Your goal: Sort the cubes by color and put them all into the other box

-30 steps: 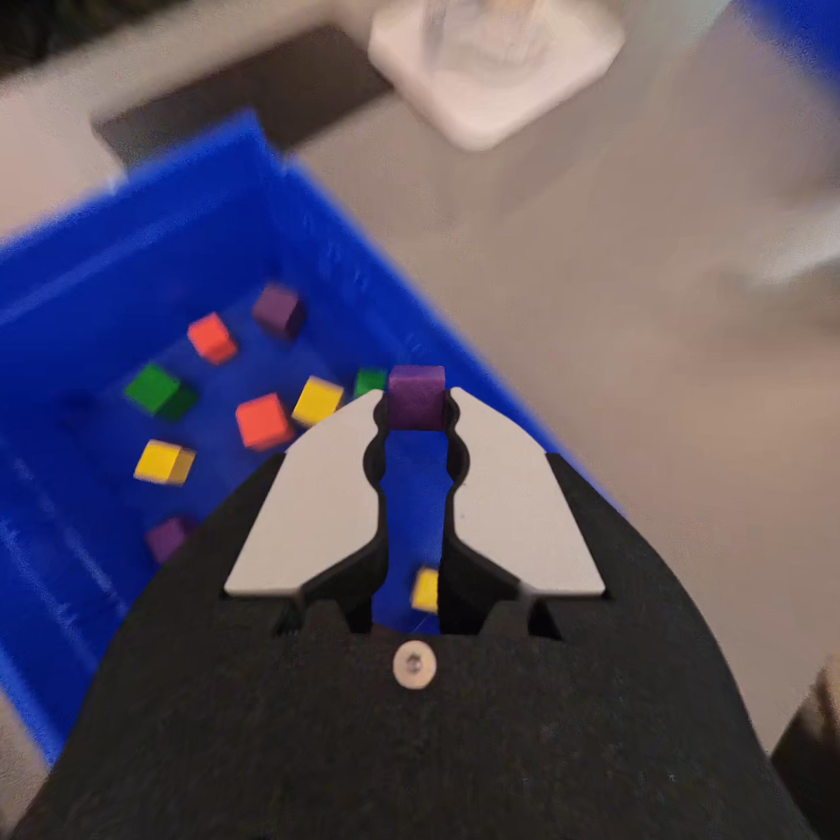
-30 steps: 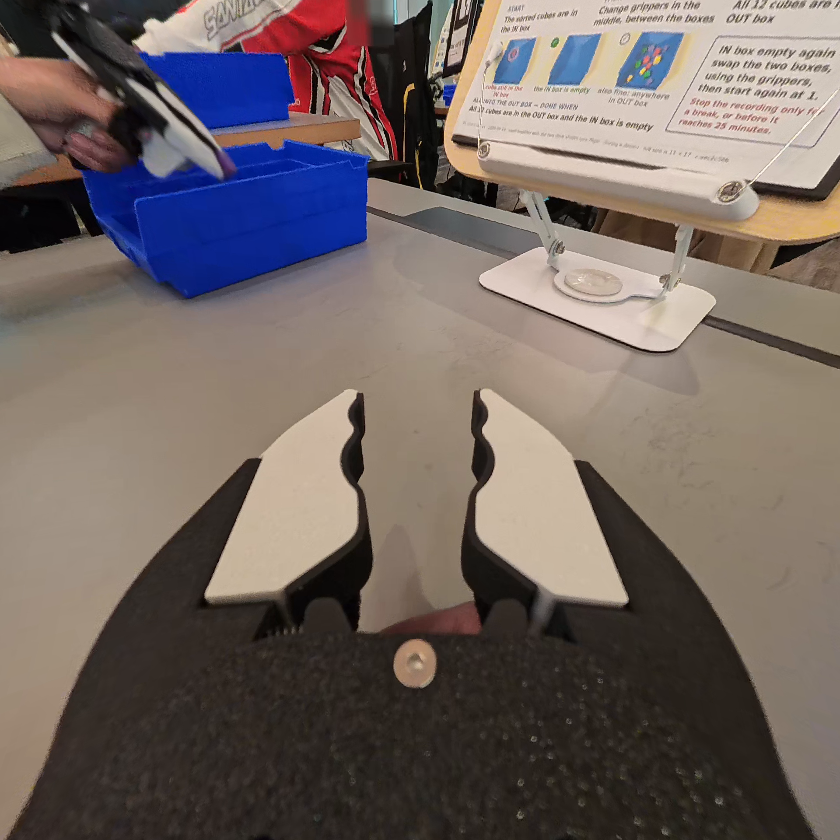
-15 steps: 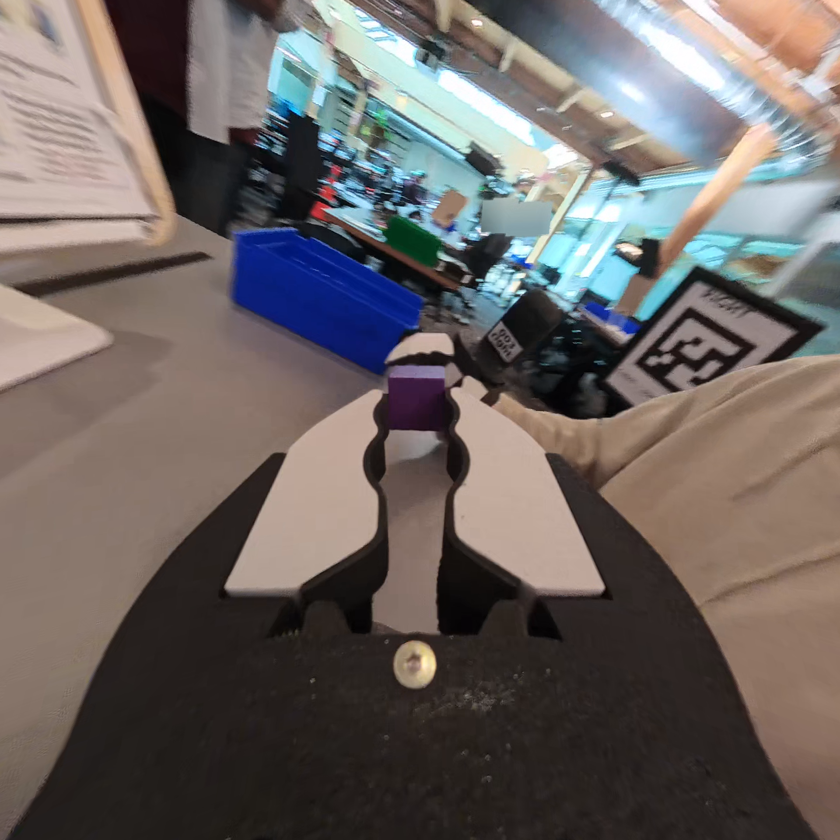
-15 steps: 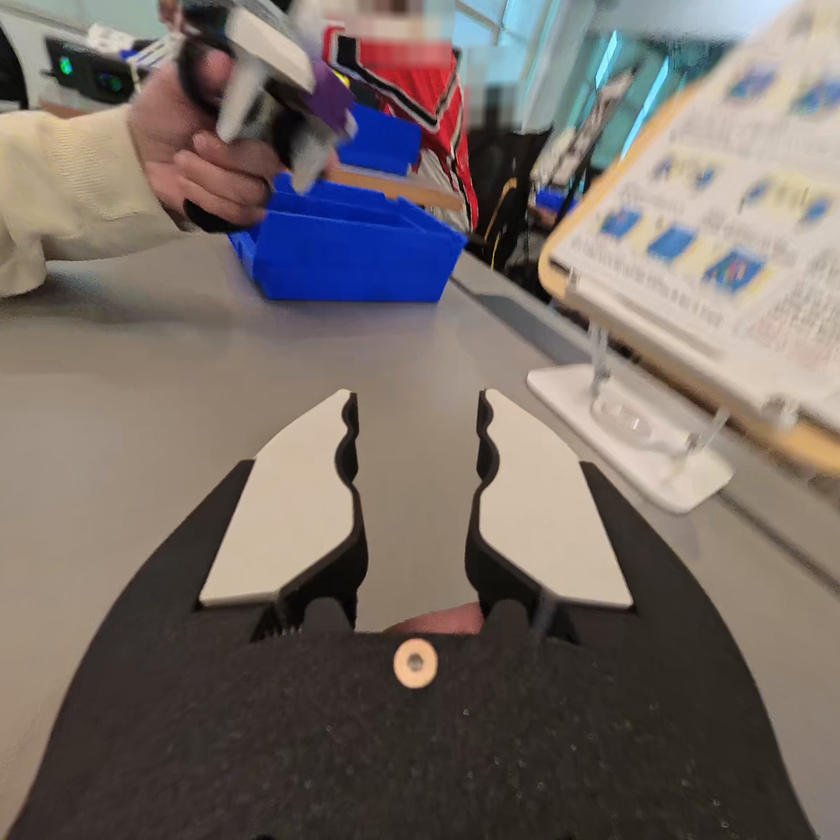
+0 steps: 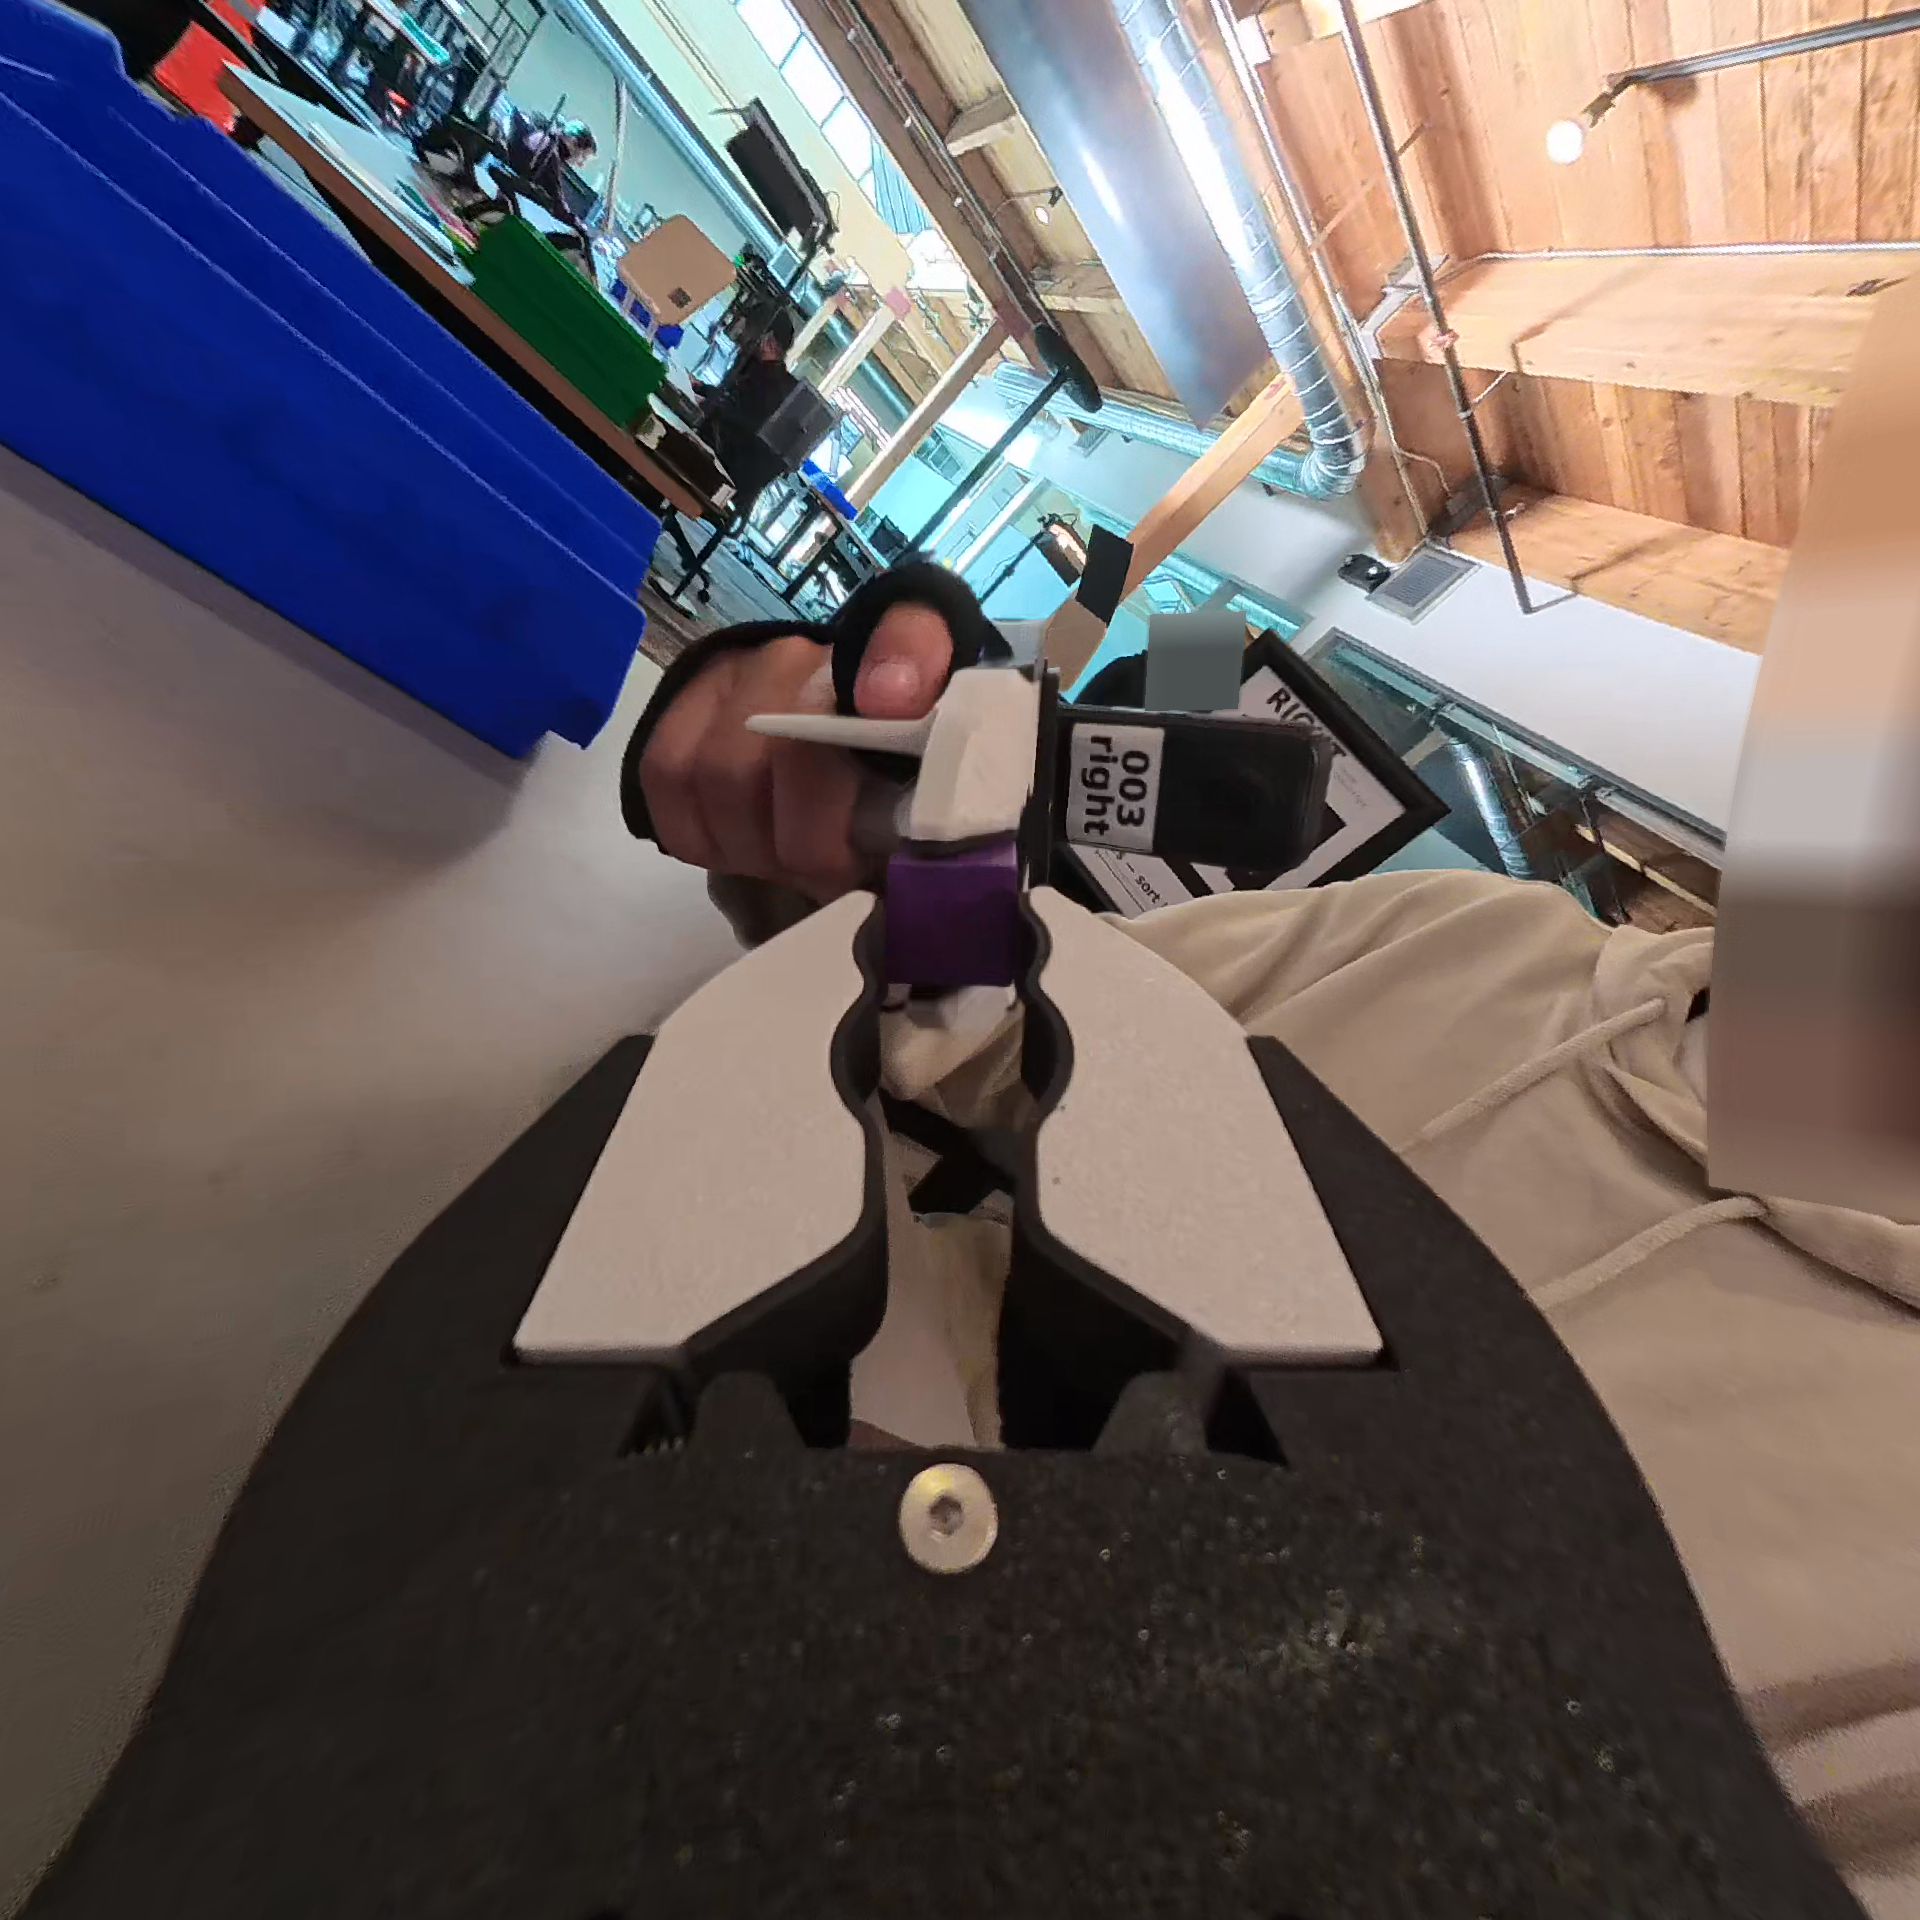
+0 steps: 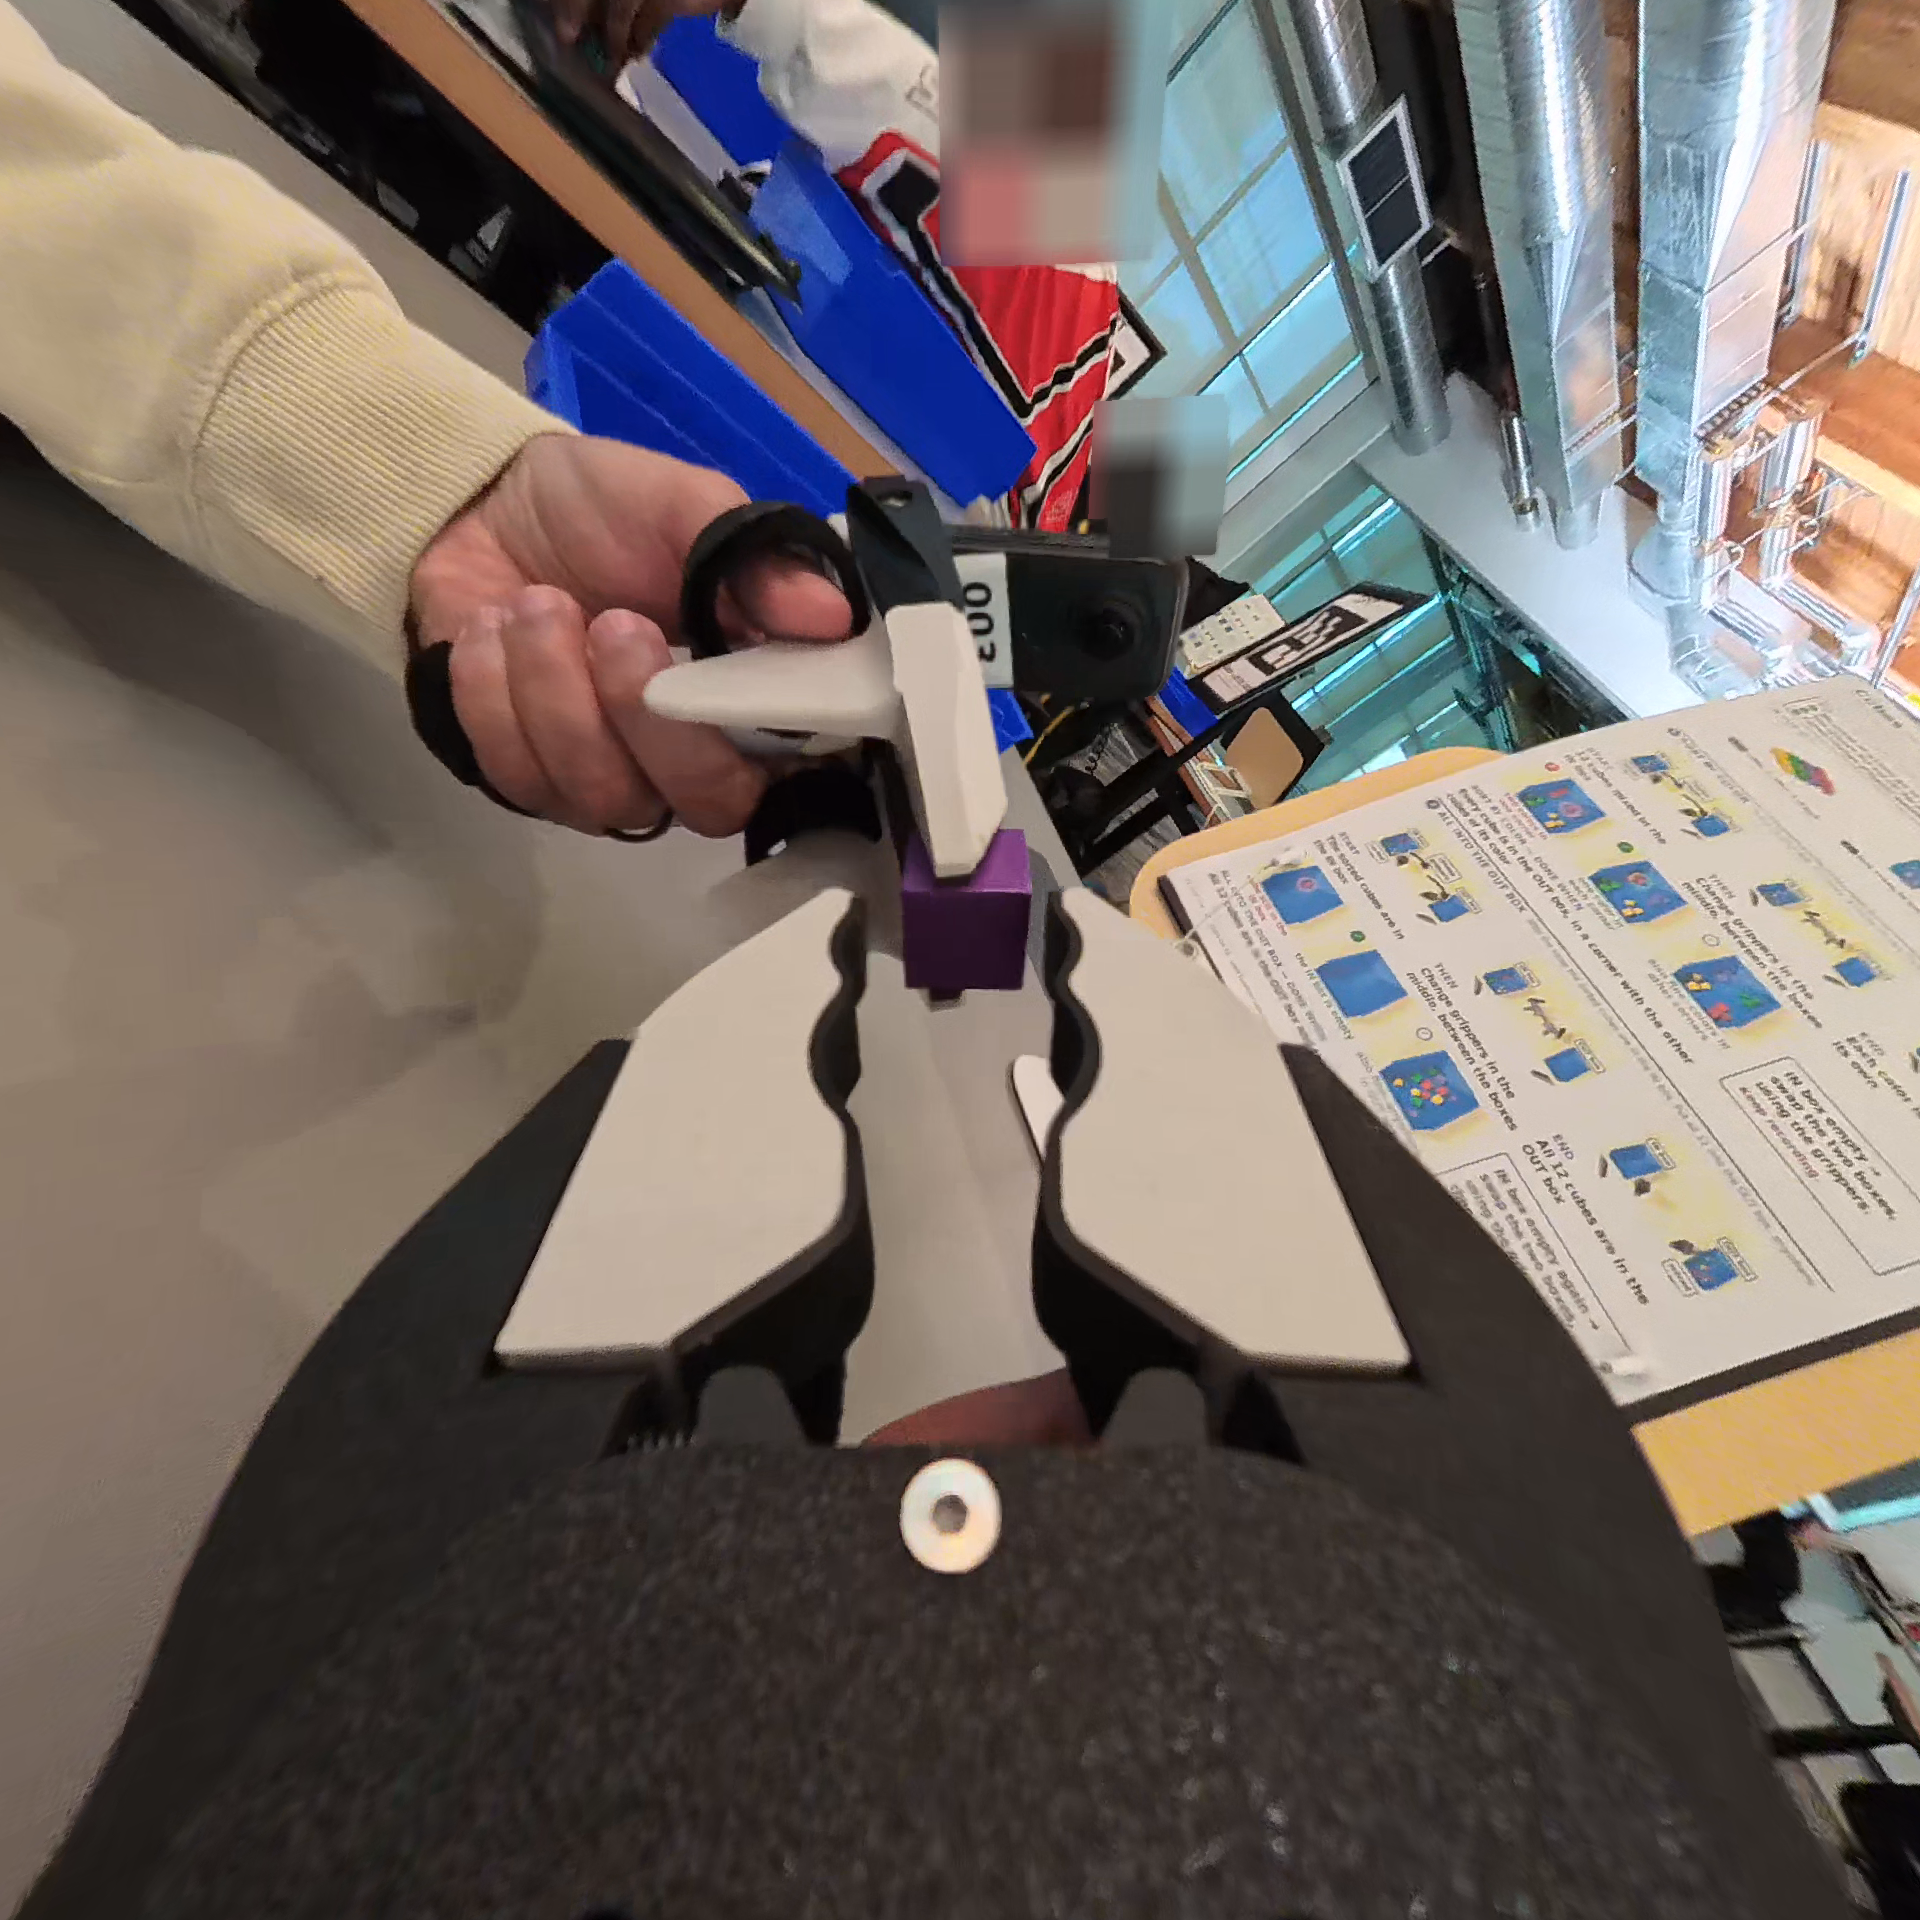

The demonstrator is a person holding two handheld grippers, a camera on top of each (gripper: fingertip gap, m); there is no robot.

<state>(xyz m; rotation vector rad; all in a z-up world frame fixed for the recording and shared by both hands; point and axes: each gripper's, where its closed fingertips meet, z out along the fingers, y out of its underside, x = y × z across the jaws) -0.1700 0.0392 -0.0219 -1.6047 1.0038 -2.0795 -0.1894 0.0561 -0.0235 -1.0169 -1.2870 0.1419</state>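
Note:
My left gripper [image 5: 948, 914] is shut on a purple cube [image 5: 945, 930] and holds it in the air above the grey table [image 5: 208, 935]. My right gripper [image 6: 954, 909] is open, with one finger on each side of the same purple cube [image 6: 966, 925] and small gaps to it. In the right wrist view a white finger [image 6: 940, 769] of the left gripper presses on the cube's top. In the left wrist view the right gripper's white fingers [image 5: 971, 790] sit above and below the cube, held by a hand [image 5: 748, 779]. A blue box [image 5: 312, 447] stands at the left.
A blue box [image 6: 665, 384] stands behind the left hand in the right wrist view, with more blue bins on a table behind it. An instruction board [image 6: 1558, 1039] on a stand is at the right. A cream sleeve [image 5: 1351, 1039] fills the right of the left wrist view. Less than 4 cm separates the two grippers' tips.
My left gripper lifted the purple cube out of the blue box of mixed cubes and swung it to mid-table. My right gripper moved in, and its open fingers now straddle the cube.

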